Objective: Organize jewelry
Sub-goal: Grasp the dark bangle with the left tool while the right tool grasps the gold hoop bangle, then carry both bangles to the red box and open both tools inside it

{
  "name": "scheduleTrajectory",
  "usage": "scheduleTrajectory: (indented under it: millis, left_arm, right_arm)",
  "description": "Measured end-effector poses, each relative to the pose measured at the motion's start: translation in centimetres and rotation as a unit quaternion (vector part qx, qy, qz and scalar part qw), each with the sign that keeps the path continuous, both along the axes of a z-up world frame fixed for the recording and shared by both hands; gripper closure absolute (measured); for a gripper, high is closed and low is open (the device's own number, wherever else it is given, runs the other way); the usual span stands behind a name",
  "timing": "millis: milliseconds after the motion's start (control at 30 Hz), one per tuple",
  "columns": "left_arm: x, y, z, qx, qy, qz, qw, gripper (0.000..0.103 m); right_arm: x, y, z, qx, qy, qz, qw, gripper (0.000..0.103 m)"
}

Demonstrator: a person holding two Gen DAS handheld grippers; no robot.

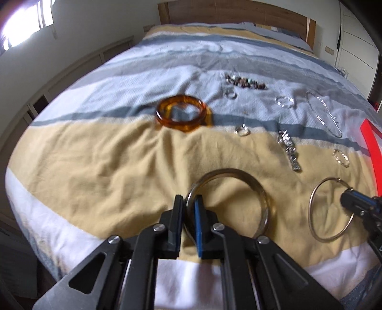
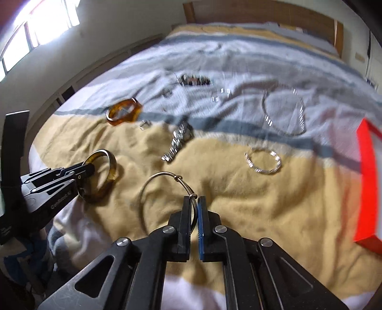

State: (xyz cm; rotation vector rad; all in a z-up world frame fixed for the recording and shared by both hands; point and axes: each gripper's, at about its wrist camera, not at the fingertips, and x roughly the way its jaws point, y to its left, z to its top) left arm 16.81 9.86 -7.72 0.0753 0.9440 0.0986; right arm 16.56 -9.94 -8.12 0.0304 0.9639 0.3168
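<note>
My left gripper (image 1: 189, 199) is shut on the rim of a wide metal-lined amber bangle (image 1: 260, 190), held just above the yellow part of the bedspread; it also shows in the right wrist view (image 2: 112, 164). My right gripper (image 2: 193, 199) is shut on a thin silver wire hoop (image 2: 152, 183), which also shows in the left wrist view (image 1: 312, 209). A second amber bangle (image 1: 181, 115) lies further up the bed. A silver watch (image 1: 289, 149), small rings (image 1: 242, 131), a bead bracelet (image 1: 246, 82), a chain necklace (image 1: 324, 114) and a sparkly bracelet (image 2: 262, 162) lie scattered on the cover.
A red open box (image 2: 367, 181) sits at the right edge of the bed. The bed has a wooden headboard (image 1: 234, 12) at the far end. A wall with a window (image 2: 47, 26) and low panelling runs along the left side.
</note>
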Motion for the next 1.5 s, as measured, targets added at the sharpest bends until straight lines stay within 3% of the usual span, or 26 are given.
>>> scheduleTrajectory:
  millis: [467, 800, 933, 1167, 1333, 1500]
  left_arm:
    - [-5.3, -3.2, 8.2, 0.025, -0.07, -0.034, 0.9967, 0.095]
    - [-7.5, -13.3, 12.1, 0.012, -0.077, -0.137, 0.9875, 0.095]
    - [-6.7, -19.0, 11.9, 0.013, -0.065, -0.179, 0.9815, 0.095]
    - [-3.8, -28.9, 10.0, 0.016, -0.047, -0.249, 0.9672, 0.095]
    - [-0.7, -34.8, 7.1, 0.014, -0.025, -0.281, 0.9593, 0.095]
    - [1.9, -37.8, 3.2, 0.012, 0.013, -0.297, 0.9547, 0.095]
  right_arm:
    - [-7.7, -6.1, 8.5, -0.004, -0.085, -0.055, 0.995, 0.1]
    - [-13.3, -15.9, 12.1, -0.019, -0.11, -0.132, 0.985, 0.1]
    - [-13.6, -20.8, 12.1, -0.028, -0.103, -0.163, 0.981, 0.1]
    - [-10.3, -27.4, 9.8, -0.025, -0.082, -0.194, 0.977, 0.1]
    - [-7.0, -30.1, 7.3, 0.005, -0.061, -0.199, 0.978, 0.1]
    - [-4.7, -33.3, 3.4, 0.024, -0.02, -0.219, 0.975, 0.1]
